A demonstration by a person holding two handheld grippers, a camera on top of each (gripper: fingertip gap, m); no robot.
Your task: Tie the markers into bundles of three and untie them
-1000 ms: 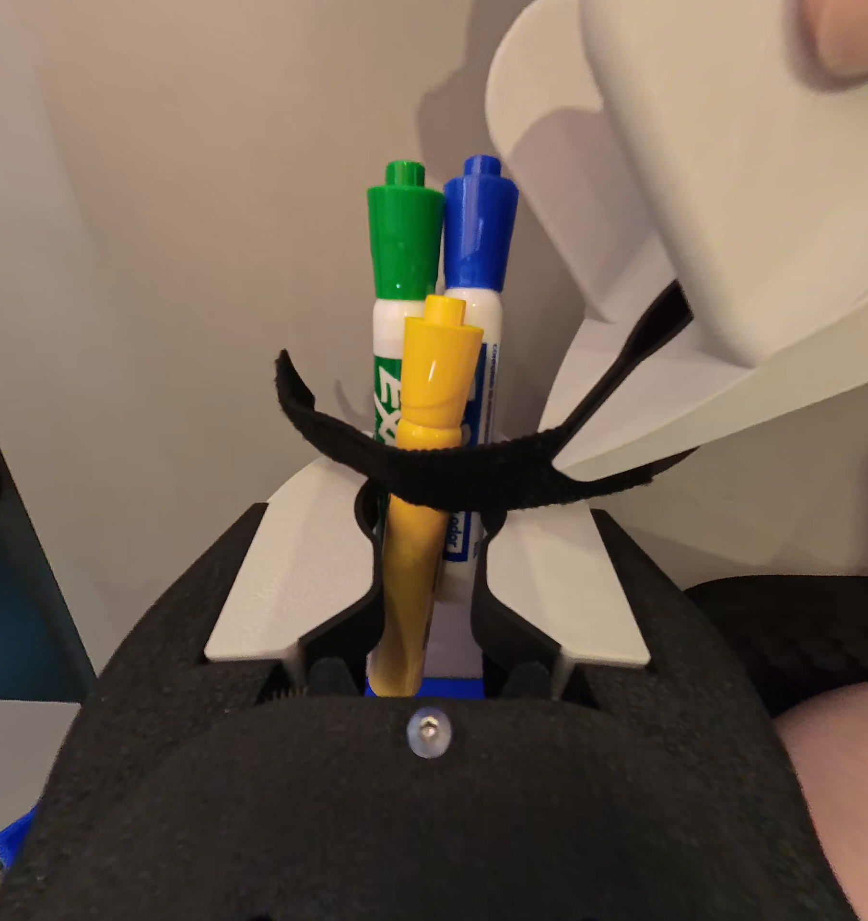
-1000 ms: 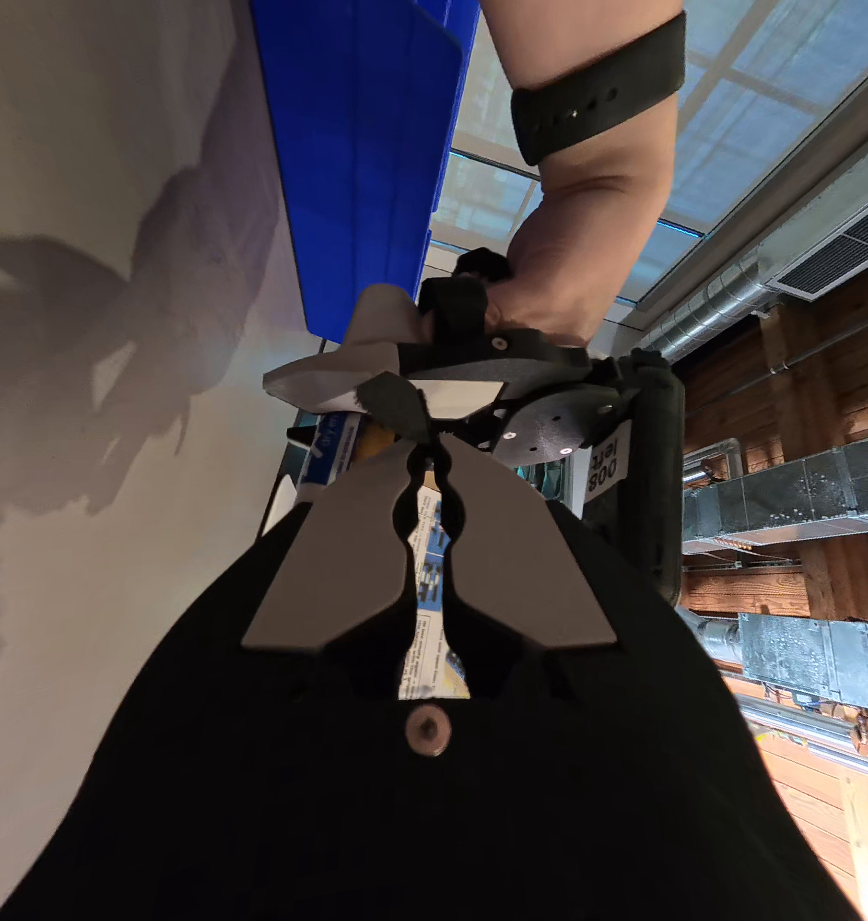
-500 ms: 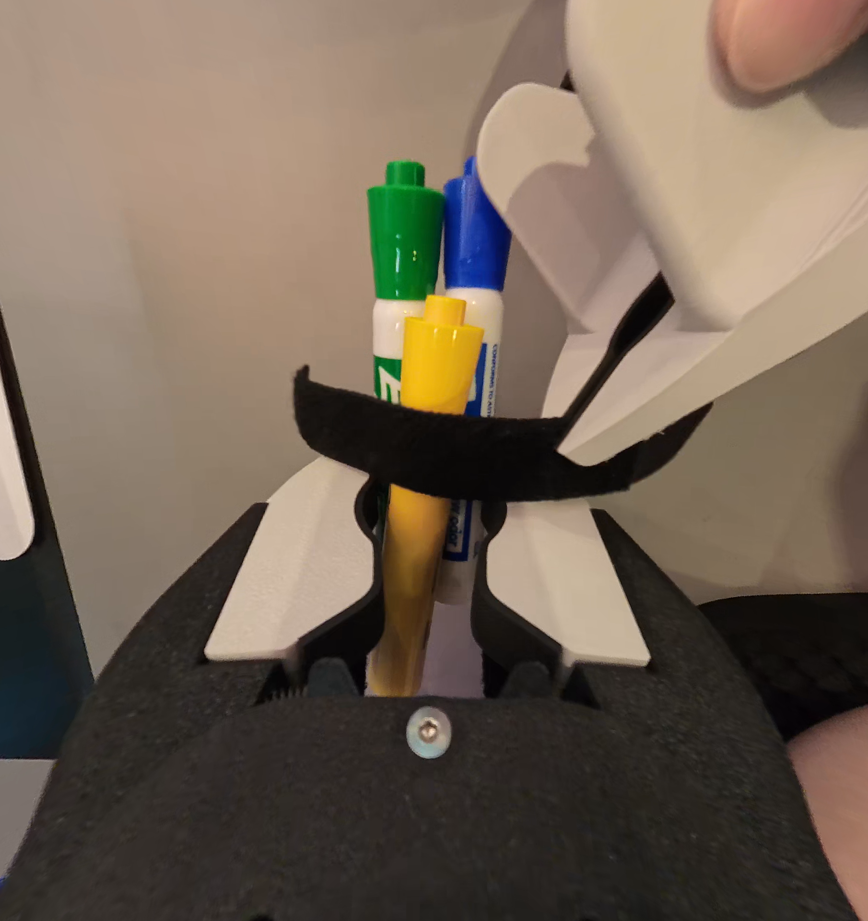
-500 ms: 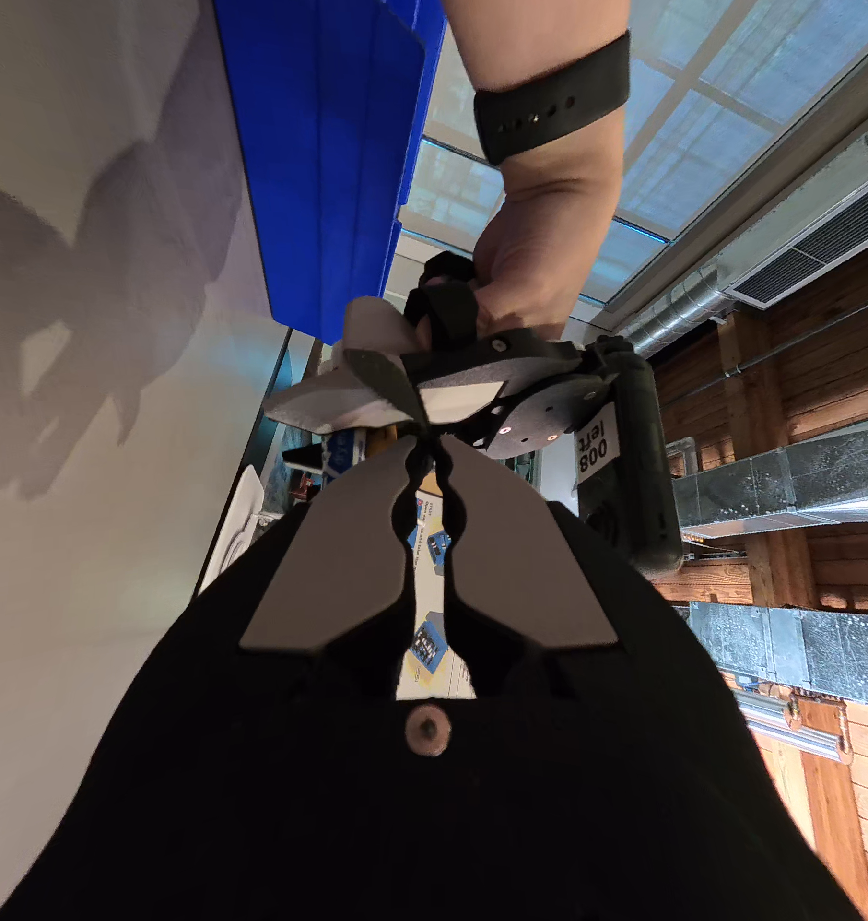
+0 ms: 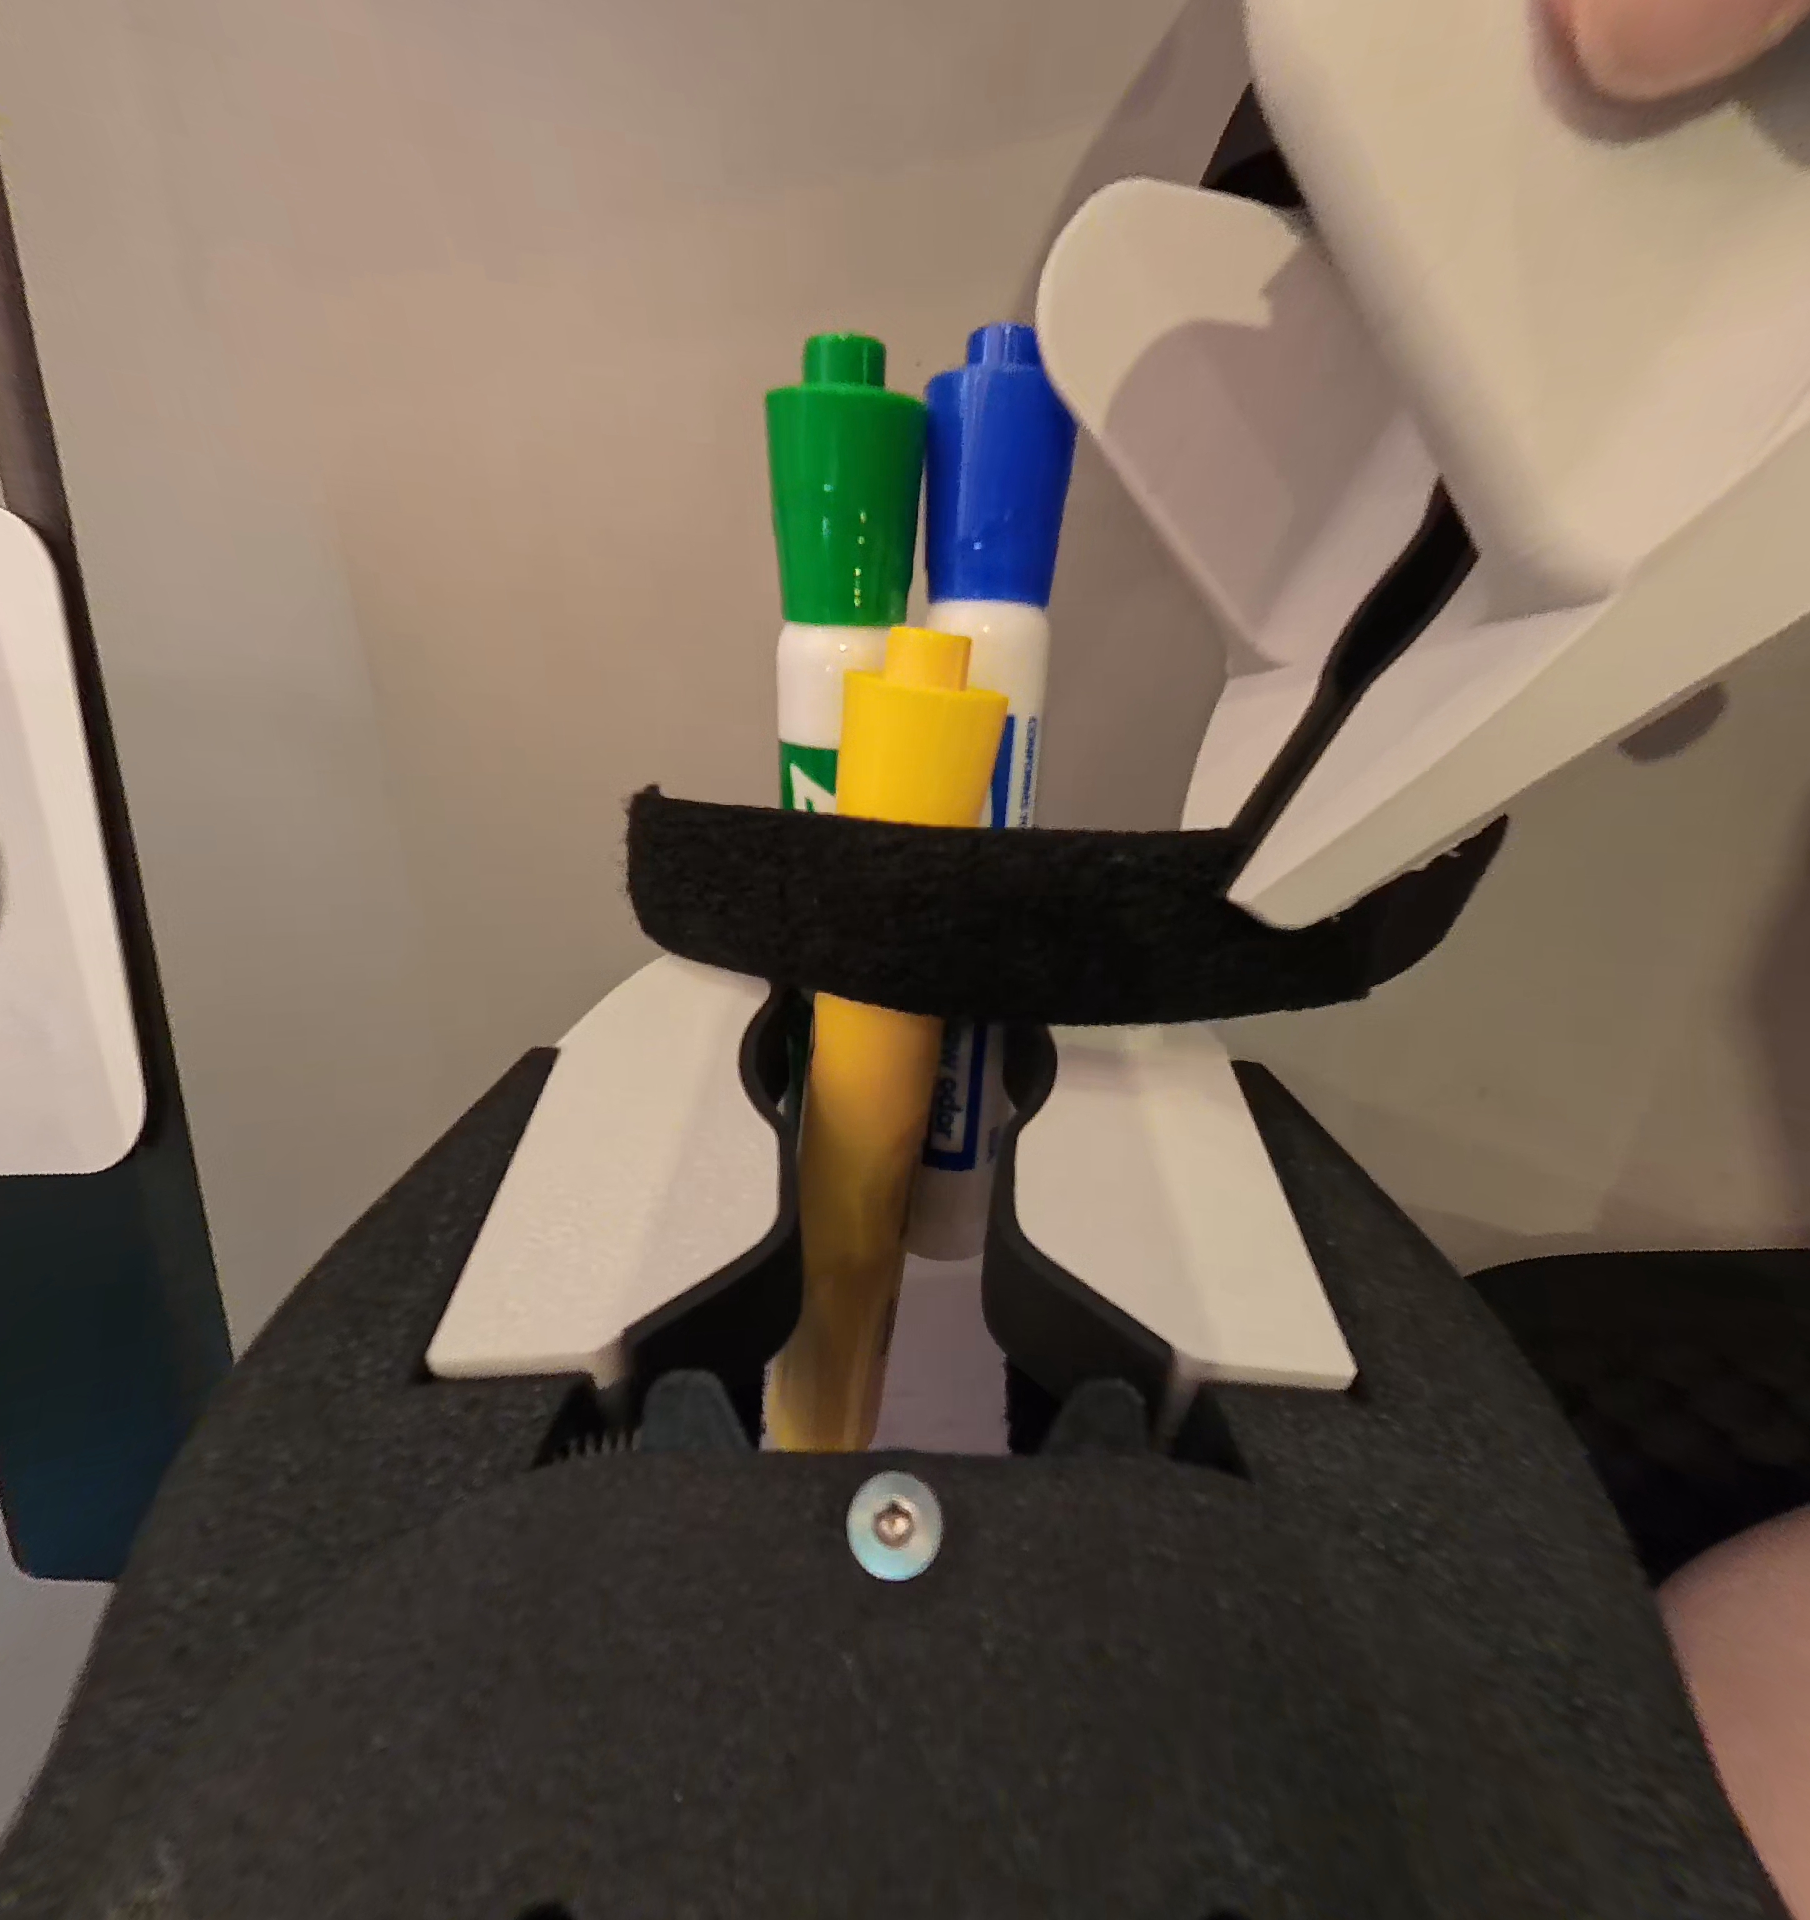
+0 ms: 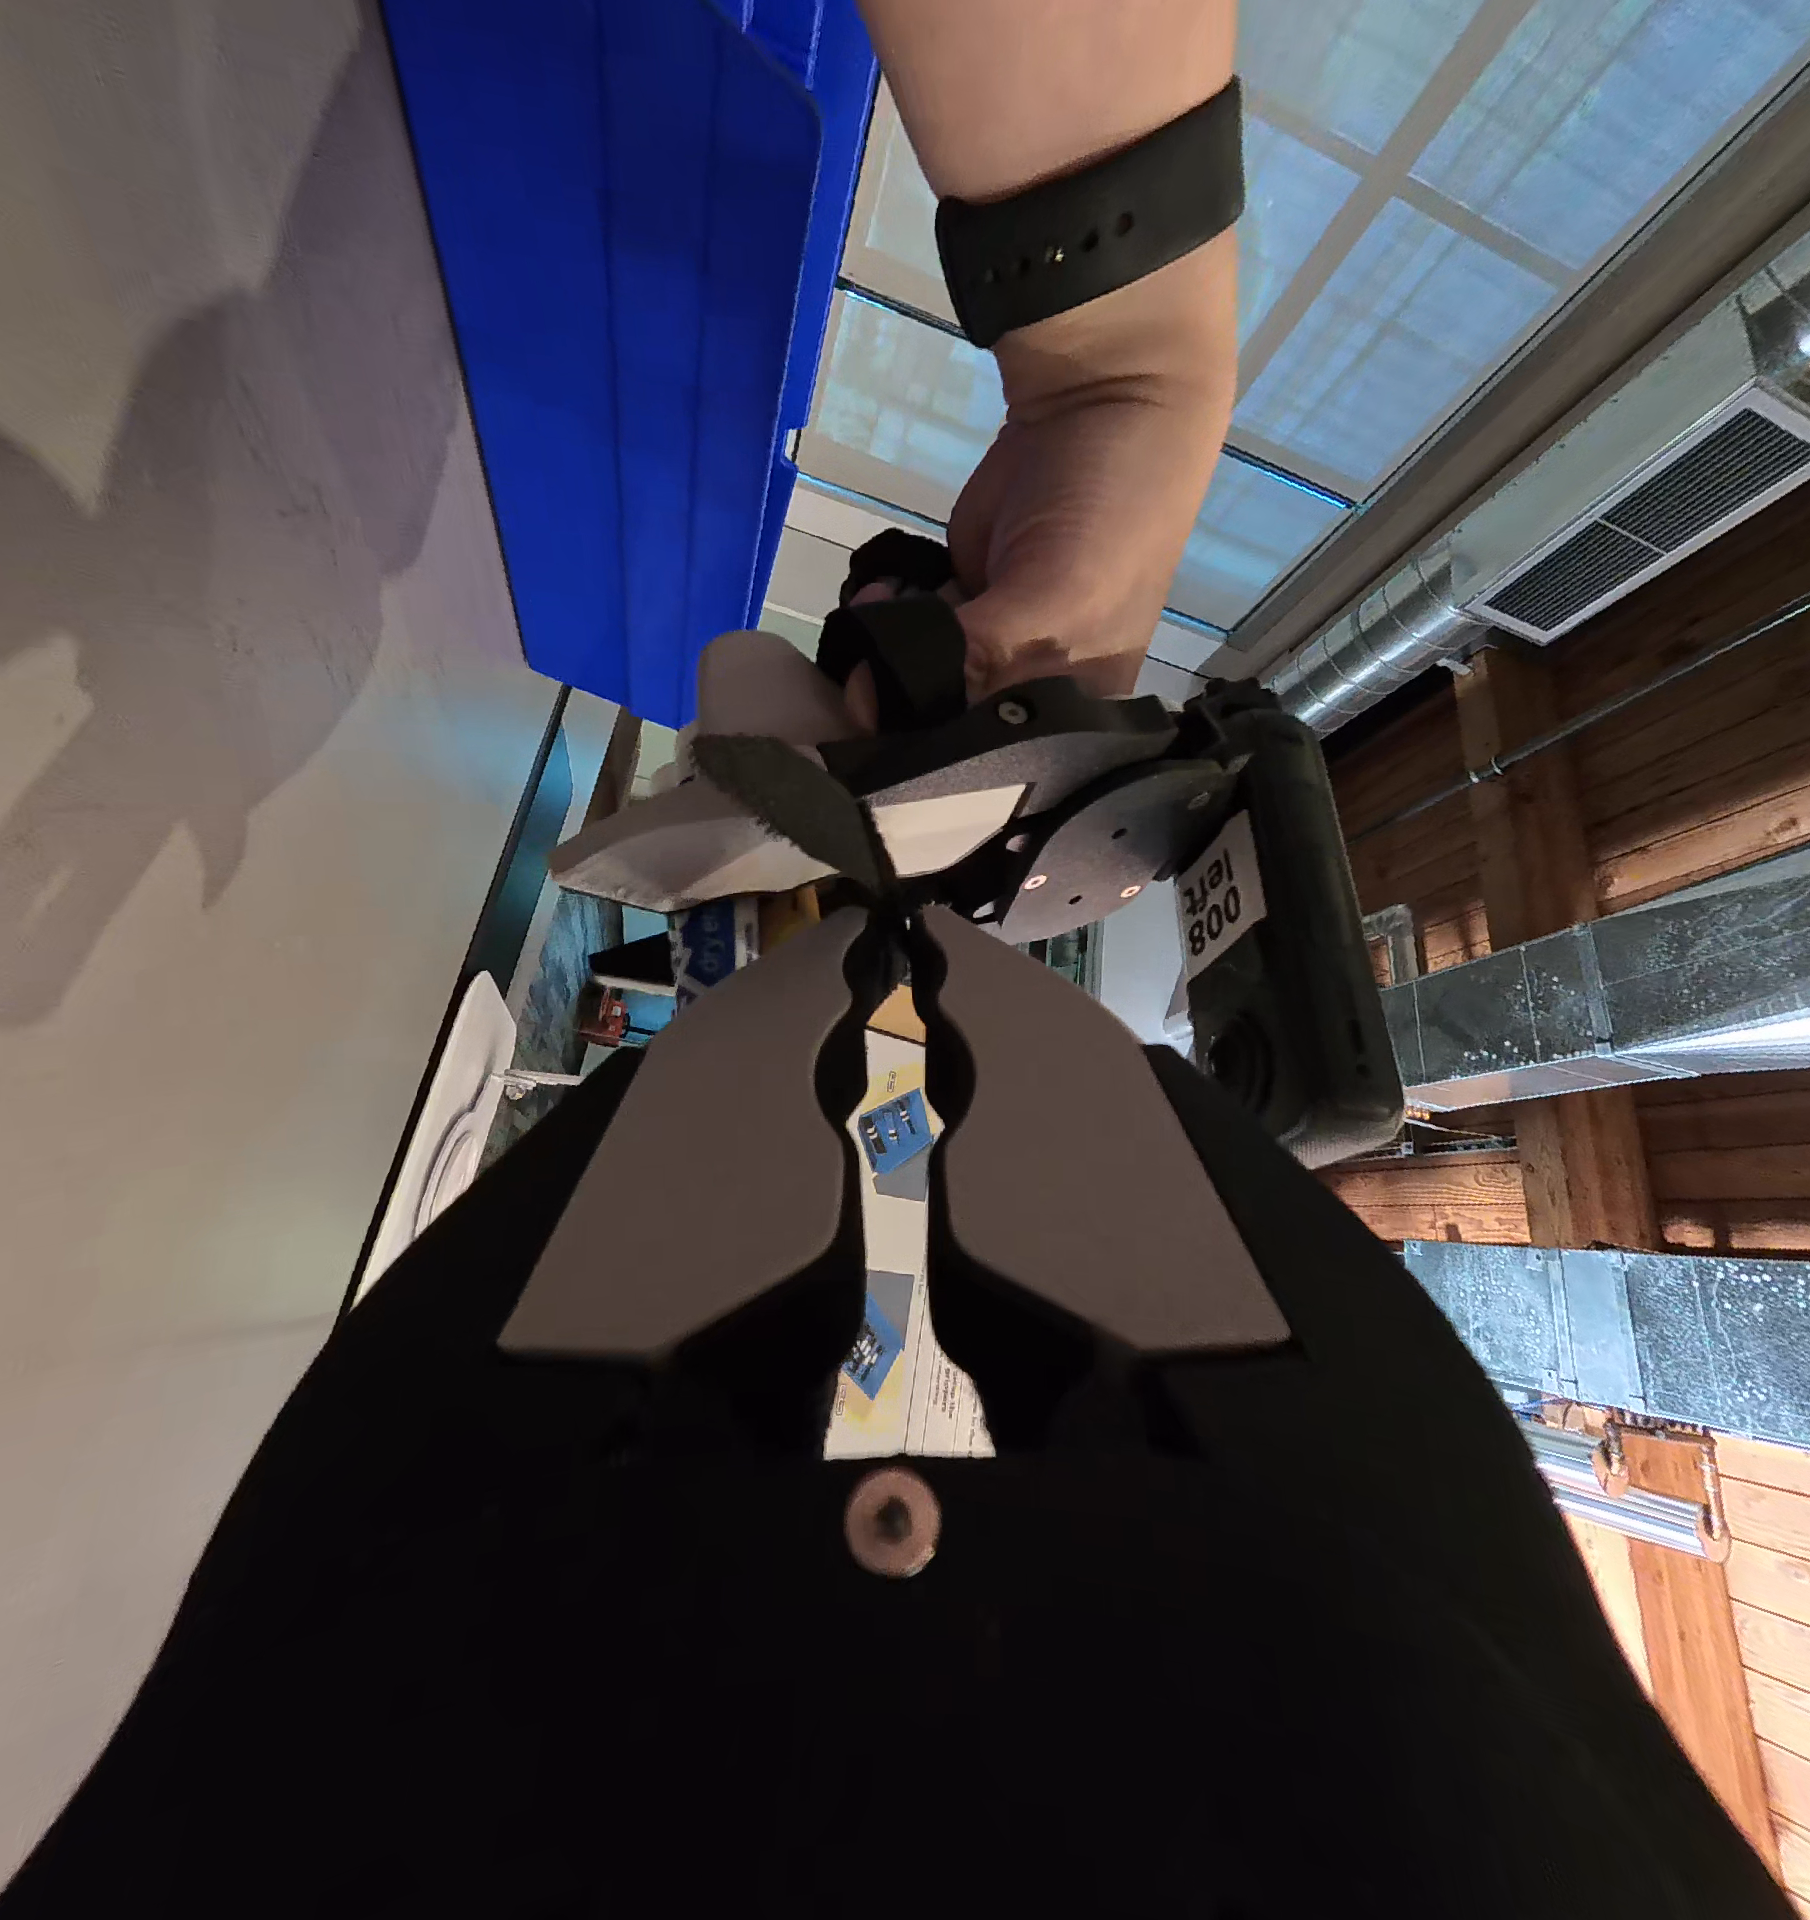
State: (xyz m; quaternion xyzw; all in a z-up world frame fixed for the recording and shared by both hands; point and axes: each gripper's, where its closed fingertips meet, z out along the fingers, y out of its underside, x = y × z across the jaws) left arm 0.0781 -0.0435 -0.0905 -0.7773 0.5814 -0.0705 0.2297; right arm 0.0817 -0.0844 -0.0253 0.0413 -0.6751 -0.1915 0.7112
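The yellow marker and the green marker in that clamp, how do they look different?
The yellow-capped marker stands nearest the camera, its cap lower; the green-capped marker stands behind it, cap reaching higher. The yellow one's barrel is yellow all the way down, while the green one's barrel is white with printing. Both stand upright with a blue-capped marker in the shut left tool, caps up, with the black fabric strap passing in front of them.
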